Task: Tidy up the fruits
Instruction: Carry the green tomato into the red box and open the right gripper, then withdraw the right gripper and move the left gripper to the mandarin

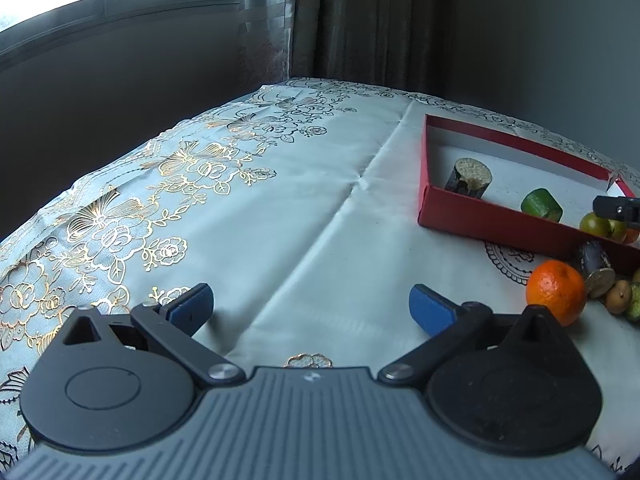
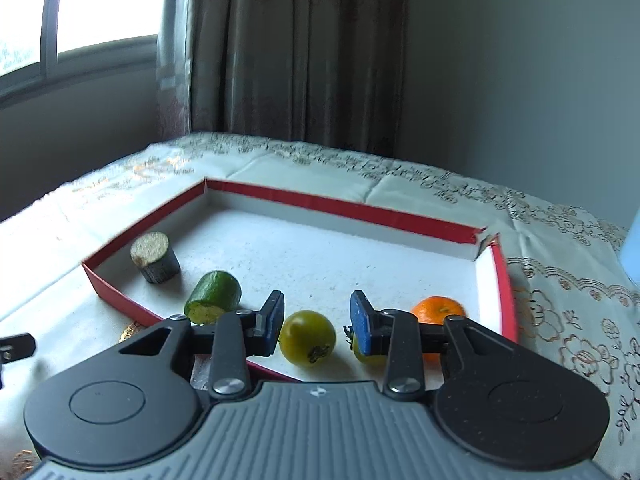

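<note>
A red tray with a white floor (image 2: pixel 348 208) lies on the table and also shows in the left wrist view (image 1: pixel 488 216). In it are a dark sugarcane stub (image 2: pixel 155 257), a green cut piece (image 2: pixel 214 297), a green tomato (image 2: pixel 307 338), a second green tomato partly hidden behind a finger (image 2: pixel 362 354) and an orange (image 2: pixel 439 309). My right gripper (image 2: pixel 317 322) is open over the tray's near edge, its jaws on either side of the green tomato, apart from it. My left gripper (image 1: pixel 311 308) is open and empty above bare cloth. Another orange (image 1: pixel 555 293) lies on the cloth just right of it.
The table wears a pale cloth with gold flowers (image 1: pixel 160 216). Outside the tray near the orange lie a sugarcane piece (image 1: pixel 597 270) and small brownish and green fruits (image 1: pixel 619 300). Curtains, a window and a wall stand behind the table. A pale blue object (image 2: pixel 632 256) is at the right edge.
</note>
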Demonstrator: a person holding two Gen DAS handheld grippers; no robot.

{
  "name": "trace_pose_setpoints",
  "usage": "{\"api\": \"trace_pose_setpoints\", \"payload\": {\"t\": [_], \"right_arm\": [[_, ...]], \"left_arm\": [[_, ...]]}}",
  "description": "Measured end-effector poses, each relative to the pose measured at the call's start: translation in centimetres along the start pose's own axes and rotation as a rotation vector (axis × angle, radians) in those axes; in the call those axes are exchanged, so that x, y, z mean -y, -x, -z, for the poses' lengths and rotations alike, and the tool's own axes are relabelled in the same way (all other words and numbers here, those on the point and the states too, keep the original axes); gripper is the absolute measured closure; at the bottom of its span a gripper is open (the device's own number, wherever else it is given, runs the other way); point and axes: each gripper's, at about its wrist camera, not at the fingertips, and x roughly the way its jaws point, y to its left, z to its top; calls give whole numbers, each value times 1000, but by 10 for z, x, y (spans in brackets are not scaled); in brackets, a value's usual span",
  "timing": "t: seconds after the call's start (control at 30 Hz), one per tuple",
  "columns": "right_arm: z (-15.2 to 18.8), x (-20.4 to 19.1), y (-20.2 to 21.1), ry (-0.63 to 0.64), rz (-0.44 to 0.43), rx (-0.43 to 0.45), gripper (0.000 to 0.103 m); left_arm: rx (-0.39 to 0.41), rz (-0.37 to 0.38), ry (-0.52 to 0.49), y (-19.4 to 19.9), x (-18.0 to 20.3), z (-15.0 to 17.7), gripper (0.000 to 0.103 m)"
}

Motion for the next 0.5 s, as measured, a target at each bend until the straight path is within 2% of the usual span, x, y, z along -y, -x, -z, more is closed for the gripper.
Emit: {"api": "trace_pose_setpoints", "payload": {"t": [0.03,0.1,0.13,0.17,0.27,0.43,0.5], "right_arm": [[1,3,8,-9,-5,12,64],[7,11,27,-29,-4,31,48],[12,15,37,-42,5,45,35],[18,20,48,-53,14,62,30],[41,38,72,-60,40,61,30],[78,71,83,-121,103,-33,26],[82,83,84,-190,105,-59,26]], "left_arm": [[0,-1,1,0,0,0,0],[0,-1,0,0,0,0,0],[0,1,-3,0,1,0,0],[2,1,-5,0,1,1,0],[15,-3,-16,2,3,1,0],[12,11,-39,3,6,2,0],[4,22,-39,2,6,2,0]]}}
